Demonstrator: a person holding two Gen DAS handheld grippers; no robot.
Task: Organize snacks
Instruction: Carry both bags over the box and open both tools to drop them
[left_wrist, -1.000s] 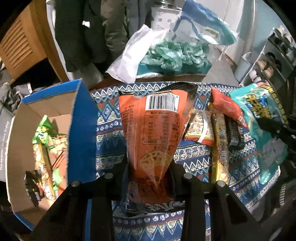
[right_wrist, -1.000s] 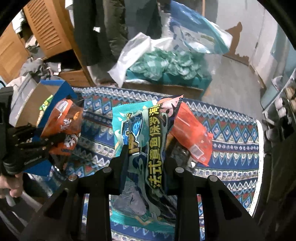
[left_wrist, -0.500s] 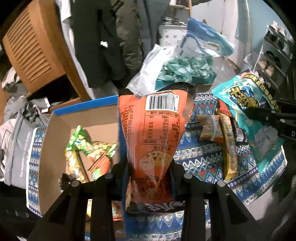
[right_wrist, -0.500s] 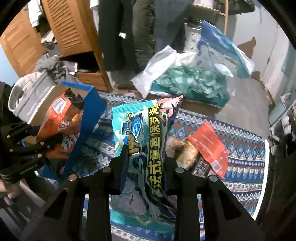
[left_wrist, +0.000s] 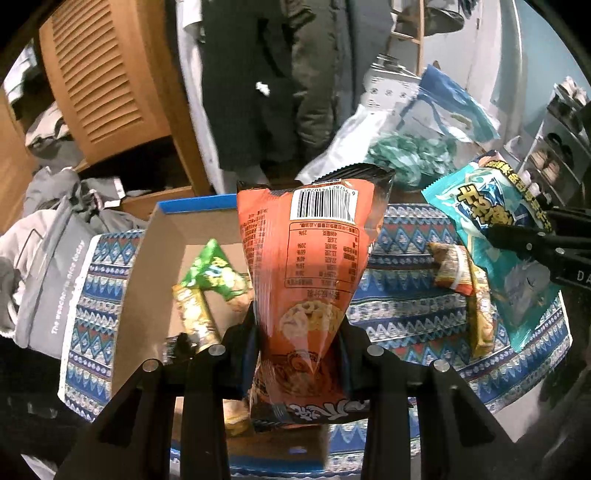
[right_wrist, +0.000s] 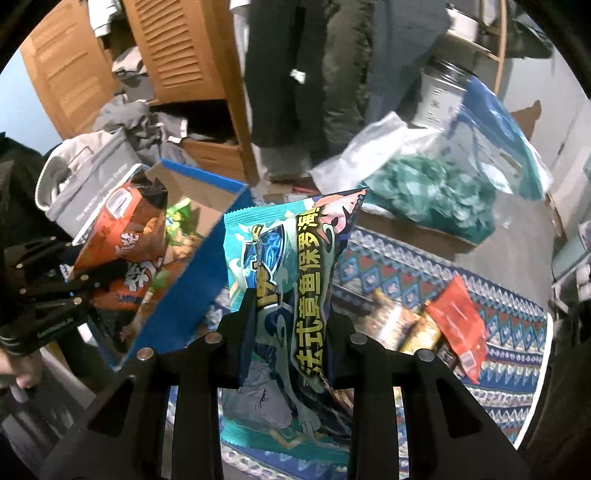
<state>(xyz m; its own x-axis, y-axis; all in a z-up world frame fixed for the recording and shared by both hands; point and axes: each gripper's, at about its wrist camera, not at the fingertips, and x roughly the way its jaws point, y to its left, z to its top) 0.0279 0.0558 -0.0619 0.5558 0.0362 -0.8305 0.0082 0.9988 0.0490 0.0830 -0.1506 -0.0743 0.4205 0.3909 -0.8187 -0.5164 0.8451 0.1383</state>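
Above cardboard box (left_wrist: 147, 280), orange snack bag (left_wrist: 314, 273)

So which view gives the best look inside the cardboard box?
The left wrist view. It looks down into the cardboard box, showing the green snack bag on its floor, partly behind the orange bag. The right wrist view sees the box side-on, its inside mostly hidden behind the blue flap.

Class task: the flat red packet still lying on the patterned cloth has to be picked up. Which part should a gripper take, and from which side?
Probably its free outer edge, from above: the red packet lies flat on the cloth, overlapping other snacks.
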